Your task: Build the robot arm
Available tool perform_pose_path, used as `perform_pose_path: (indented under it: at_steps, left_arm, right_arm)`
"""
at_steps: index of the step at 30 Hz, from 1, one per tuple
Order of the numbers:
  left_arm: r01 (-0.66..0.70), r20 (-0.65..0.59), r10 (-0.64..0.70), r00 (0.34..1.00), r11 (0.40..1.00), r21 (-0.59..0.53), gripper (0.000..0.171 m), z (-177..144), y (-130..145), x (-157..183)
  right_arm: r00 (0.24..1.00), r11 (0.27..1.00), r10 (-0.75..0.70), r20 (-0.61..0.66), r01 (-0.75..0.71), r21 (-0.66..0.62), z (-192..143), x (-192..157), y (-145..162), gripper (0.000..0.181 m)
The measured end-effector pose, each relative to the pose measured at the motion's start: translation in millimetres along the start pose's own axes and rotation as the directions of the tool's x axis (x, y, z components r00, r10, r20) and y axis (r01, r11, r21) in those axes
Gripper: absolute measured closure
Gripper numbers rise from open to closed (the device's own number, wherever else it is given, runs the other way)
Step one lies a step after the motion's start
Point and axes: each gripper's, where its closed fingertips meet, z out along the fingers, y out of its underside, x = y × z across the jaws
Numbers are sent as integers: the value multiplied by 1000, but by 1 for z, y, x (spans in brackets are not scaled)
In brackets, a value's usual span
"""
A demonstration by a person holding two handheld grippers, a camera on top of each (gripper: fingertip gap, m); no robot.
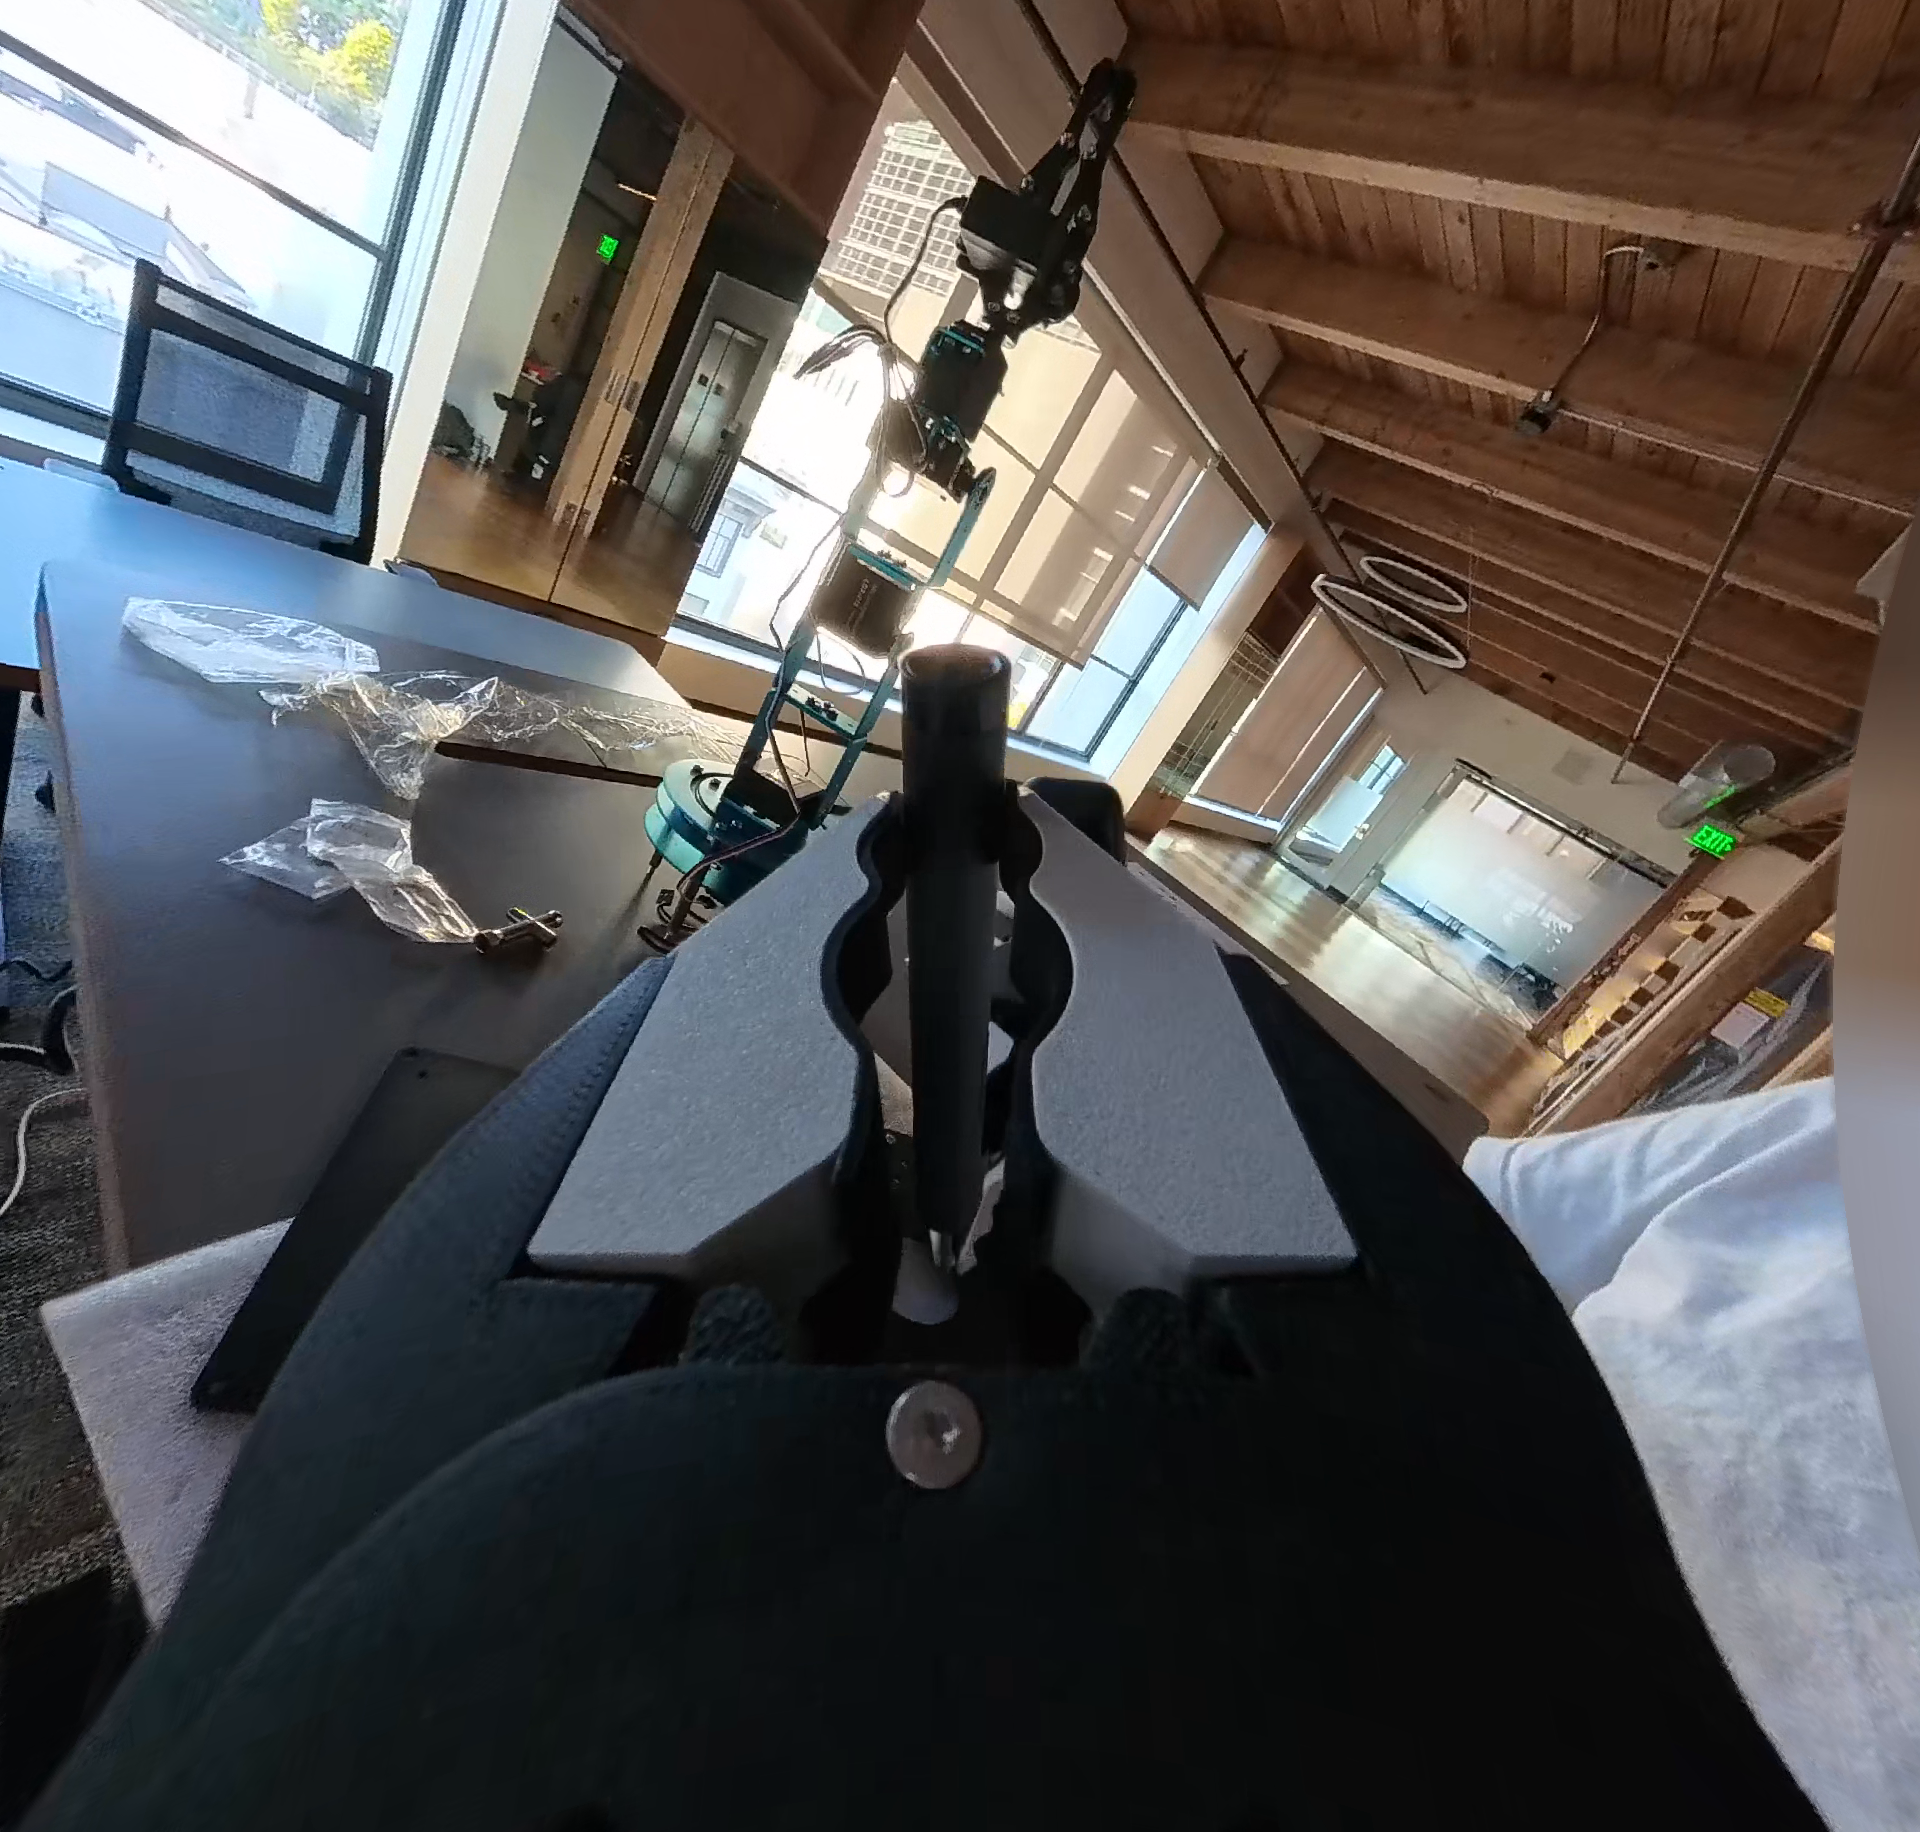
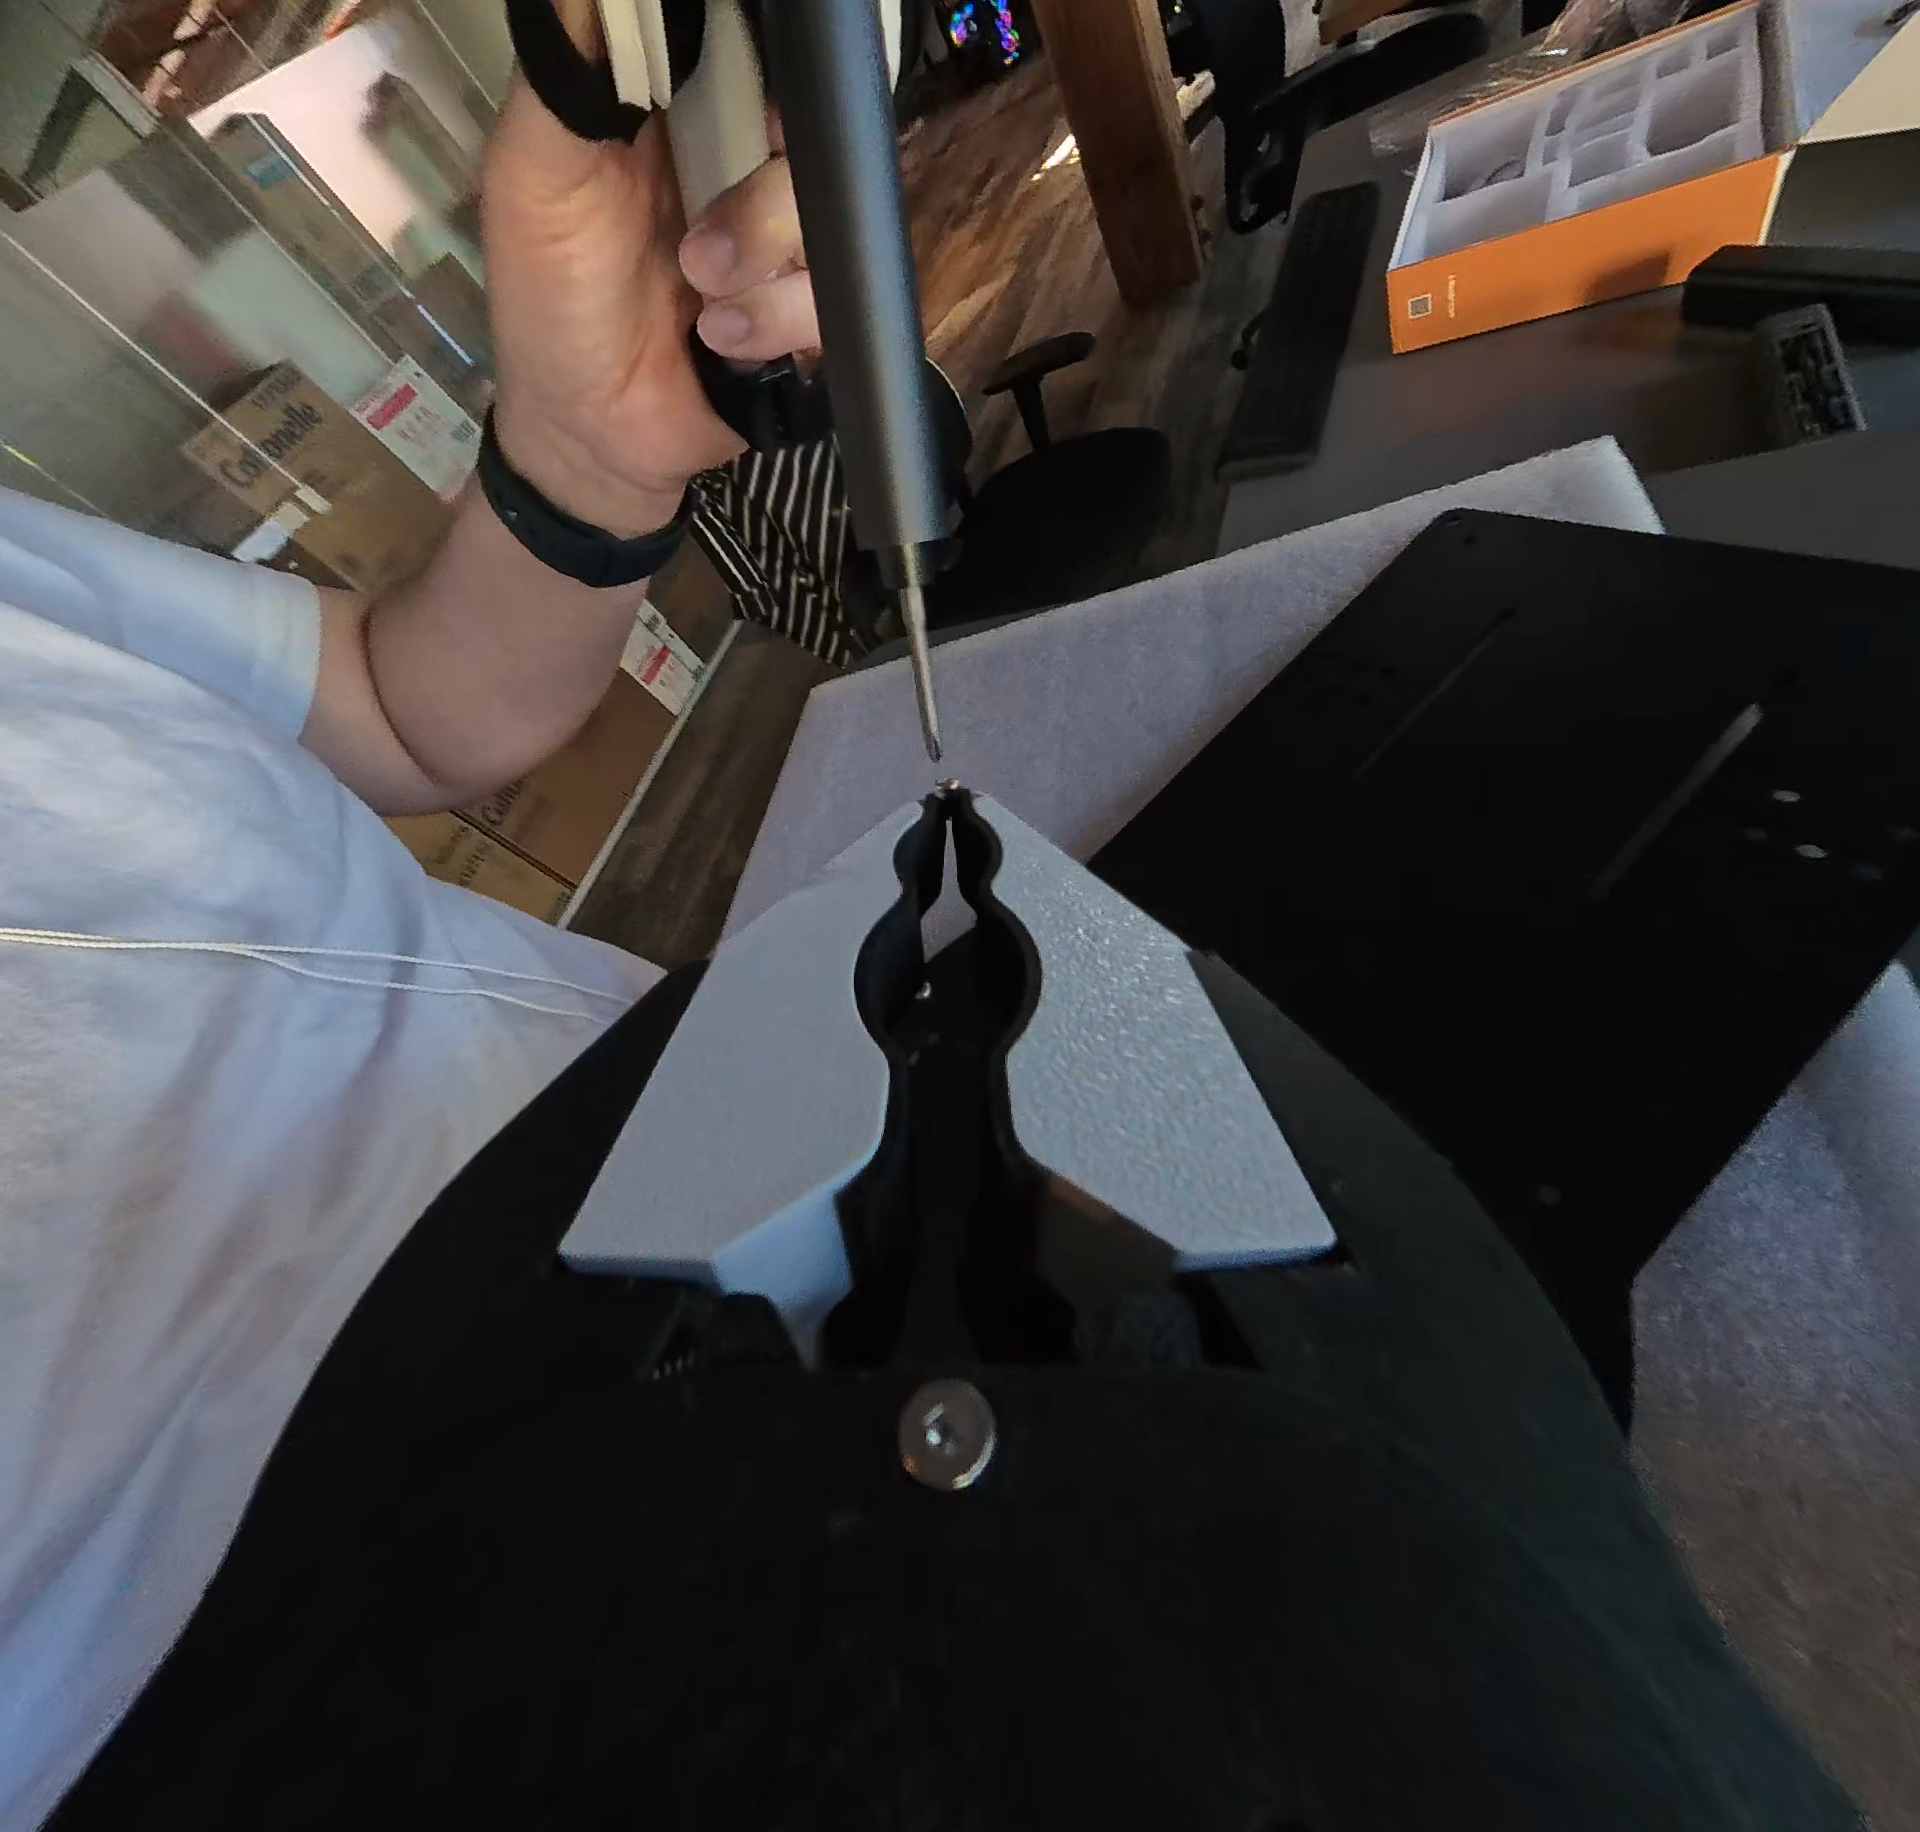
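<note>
In the left wrist view, the left gripper has its fingers clenched around a dark pen-shaped screwdriver. The tool lies along the gap between them, its blunt end pointing away from the camera and its bit end back toward the camera. Beyond it, on the grey tabletop, are a small teal robot arm, crumpled clear plastic bags and a little metal cross-shaped key. A black plate on a white foam sheet shows at lower left, largely covered by the gripper body, and a white sleeve fills the right edge. In the right wrist view, the right gripper has its fingers pressed together at the tips, pinching what looks like a small screw, too tiny to make out in detail. The screwdriver comes down from above, its bit tip just over the screw and apparently not touching it. A hand with a dark wristband grips the left gripper's handle, most of which is cut off at the top edge. The black plate lies just beyond to the right on the foam. An open orange box sits well apart on the tabletop.
</note>
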Motion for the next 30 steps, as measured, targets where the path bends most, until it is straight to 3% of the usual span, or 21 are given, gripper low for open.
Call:
perform_pose_path:
  at_steps: [11,17,20,24,30]
  left_arm:
    - [-13,9,13,1000,1000,-18,156,8,1,-2]
    - [-46,66,47,997,999,-22,156,-6,4,-17]
    - [-34,98,32,995,999,21,156,-28,-4,-27]
    - [0,79,-3,997,999,47,156,-43,-7,-32]
    - [25,140,-26,990,1000,5,156,-42,19,-53]
  right_arm:
    - [999,999,34,30,-35,27,3,3,0,181]
    - [987,990,-74,-142,56,-127,11,16,20,181]
    - [956,963,-169,-238,109,-245,20,17,26,171]
    - [948,951,-207,-243,137,-276,30,11,19,170]
    - [939,934,-178,-294,68,-351,39,24,20,167]
